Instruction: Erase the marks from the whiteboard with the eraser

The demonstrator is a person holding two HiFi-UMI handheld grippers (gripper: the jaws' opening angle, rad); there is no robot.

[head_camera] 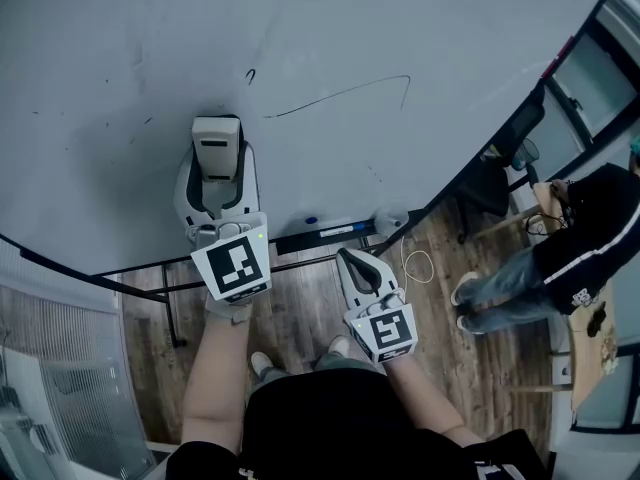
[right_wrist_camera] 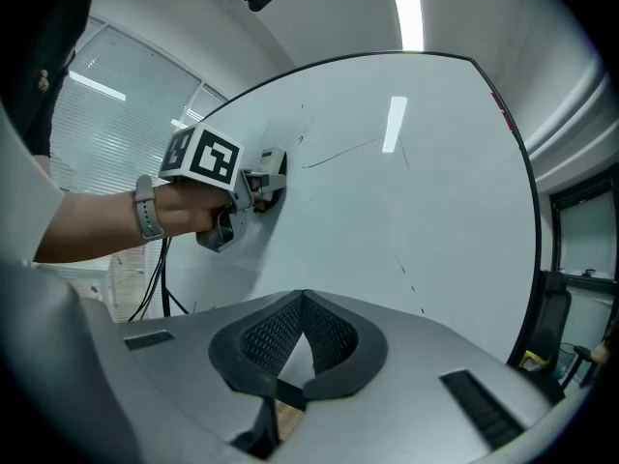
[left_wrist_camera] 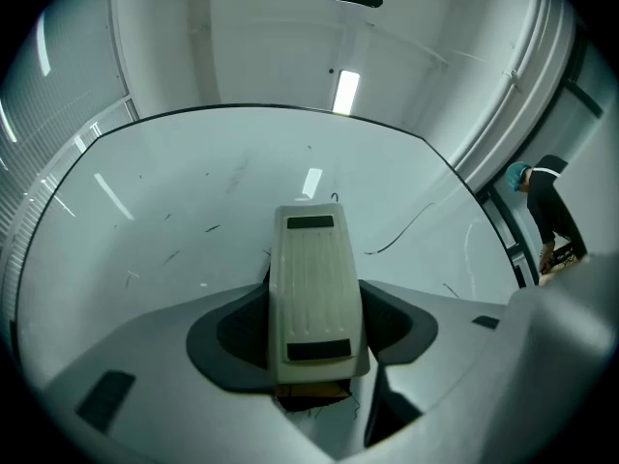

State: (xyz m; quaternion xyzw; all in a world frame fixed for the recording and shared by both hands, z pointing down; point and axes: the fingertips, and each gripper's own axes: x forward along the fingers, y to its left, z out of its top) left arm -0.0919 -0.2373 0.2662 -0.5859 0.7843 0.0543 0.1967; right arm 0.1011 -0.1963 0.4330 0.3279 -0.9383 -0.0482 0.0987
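Our left gripper has its jaws clenched on the whiteboard eraser. The dark pads press its two long sides, and its ribbed white back faces the left gripper view. The eraser's far end touches the whiteboard, low on the board's left half.

A small hooked mark sits just above and to the right of the eraser. A long curved pen line runs further right, well clear of the jaws. Faint specks dot the board to the left of the eraser.

Our right gripper has its jaws pressed together with nothing between them. It hangs below the board's lower edge, apart from the surface, over the wooden floor.

A dark ledge runs along the board's bottom edge, between the two grippers. A white cable loops on the floor near it. To the right, well apart, stand a black chair and a person in dark clothes.
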